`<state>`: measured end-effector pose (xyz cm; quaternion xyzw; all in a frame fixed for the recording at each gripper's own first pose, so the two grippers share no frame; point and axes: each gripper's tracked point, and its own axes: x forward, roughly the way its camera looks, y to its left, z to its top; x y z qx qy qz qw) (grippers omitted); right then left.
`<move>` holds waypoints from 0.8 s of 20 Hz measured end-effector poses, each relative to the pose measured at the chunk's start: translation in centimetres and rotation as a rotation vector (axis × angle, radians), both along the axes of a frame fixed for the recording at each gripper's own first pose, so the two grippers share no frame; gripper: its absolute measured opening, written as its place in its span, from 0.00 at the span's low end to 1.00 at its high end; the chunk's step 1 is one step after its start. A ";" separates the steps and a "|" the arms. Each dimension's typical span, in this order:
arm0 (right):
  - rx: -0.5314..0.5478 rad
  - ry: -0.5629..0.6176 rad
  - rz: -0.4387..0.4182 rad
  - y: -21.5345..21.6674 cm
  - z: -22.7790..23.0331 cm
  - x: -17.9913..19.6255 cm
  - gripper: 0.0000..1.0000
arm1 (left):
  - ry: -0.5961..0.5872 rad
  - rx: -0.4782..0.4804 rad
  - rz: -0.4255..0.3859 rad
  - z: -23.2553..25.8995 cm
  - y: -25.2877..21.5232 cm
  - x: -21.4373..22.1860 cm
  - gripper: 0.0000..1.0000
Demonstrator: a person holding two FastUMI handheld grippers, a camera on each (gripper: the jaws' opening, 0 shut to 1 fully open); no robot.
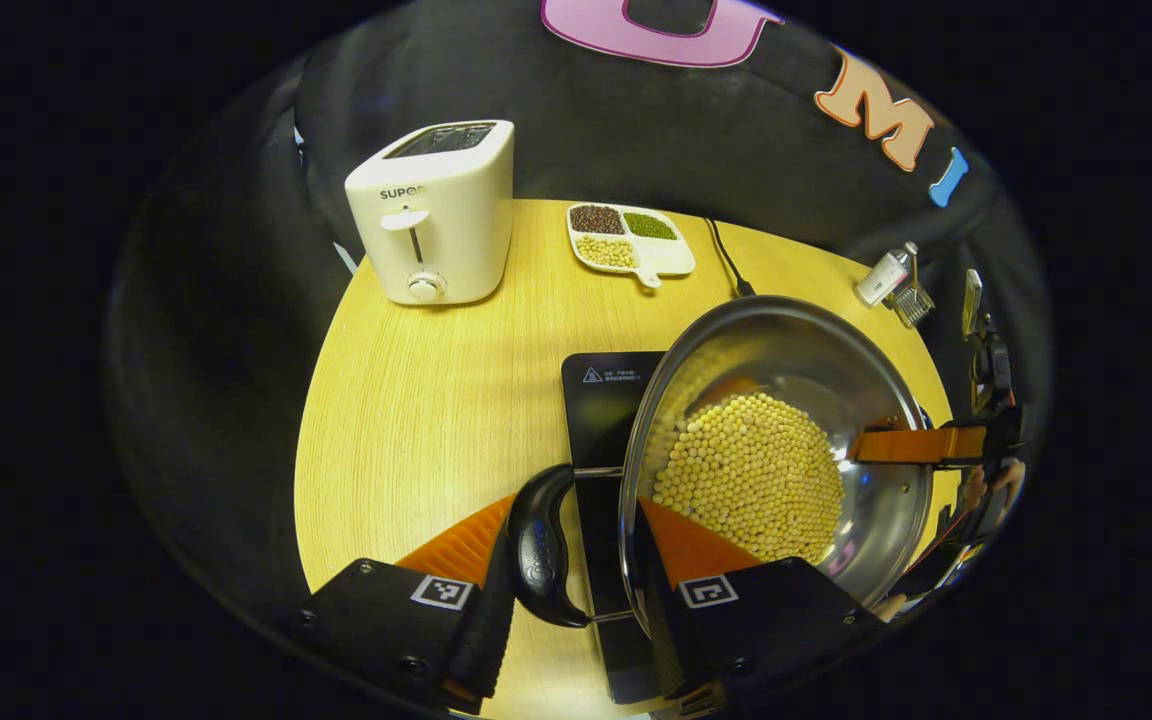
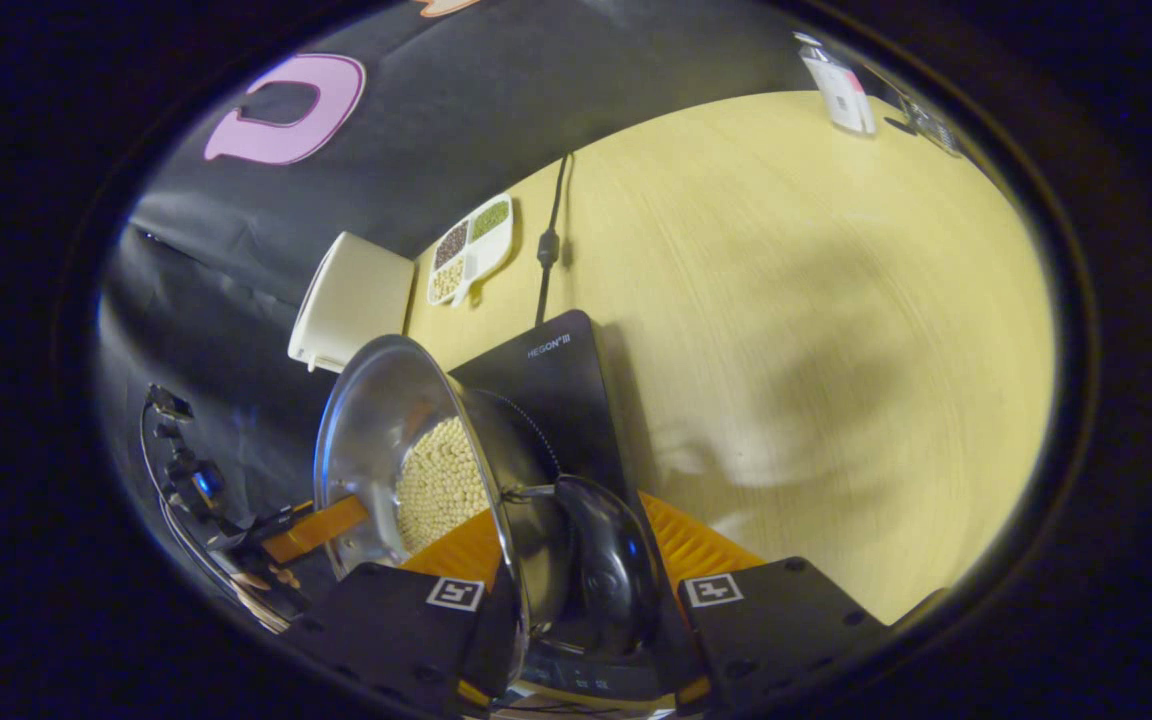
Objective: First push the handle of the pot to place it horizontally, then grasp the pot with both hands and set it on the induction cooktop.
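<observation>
Pinching the pot [image 1: 786, 440] handles [image 1: 541, 545], both claws; toaster [image 1: 436, 215] lever facing left claw [image 1: 576, 560].

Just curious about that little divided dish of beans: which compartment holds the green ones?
On the divided dish, the green beans fill the back right compartment in the left gripper view, beside the dark red ones, behind the pale yellow ones.

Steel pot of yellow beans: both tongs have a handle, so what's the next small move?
Probably lower it level onto the black induction cooktop. The round steel pot of yellow beans hangs over the cooktop, the left tongs around one black handle and the right tongs around the other. Whether it already rests there is unclear.
</observation>
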<state>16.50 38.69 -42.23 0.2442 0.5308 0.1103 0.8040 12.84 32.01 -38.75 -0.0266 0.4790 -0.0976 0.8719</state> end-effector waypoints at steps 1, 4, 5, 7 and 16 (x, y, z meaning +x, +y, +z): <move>0.003 0.002 -0.001 0.1 0.0 0.0 0.58 | 0.000 -0.001 0.002 0.0 0.0 0.0 0.61; 0.008 0.000 0.004 0.0 0.0 0.2 0.58 | -0.004 -0.004 0.005 0.0 0.0 -0.1 0.62; 0.008 0.000 0.003 0.1 -0.1 0.1 0.58 | -0.006 -0.004 0.005 0.0 0.0 -0.1 0.63; 0.008 -0.002 0.004 0.0 0.0 0.1 0.58 | -0.009 -0.001 0.005 -0.1 0.0 -0.1 0.62; 0.044 -0.149 -0.082 -3.2 6.1 1.0 1.00 | -0.155 0.085 0.066 4.2 0.6 -1.2 1.00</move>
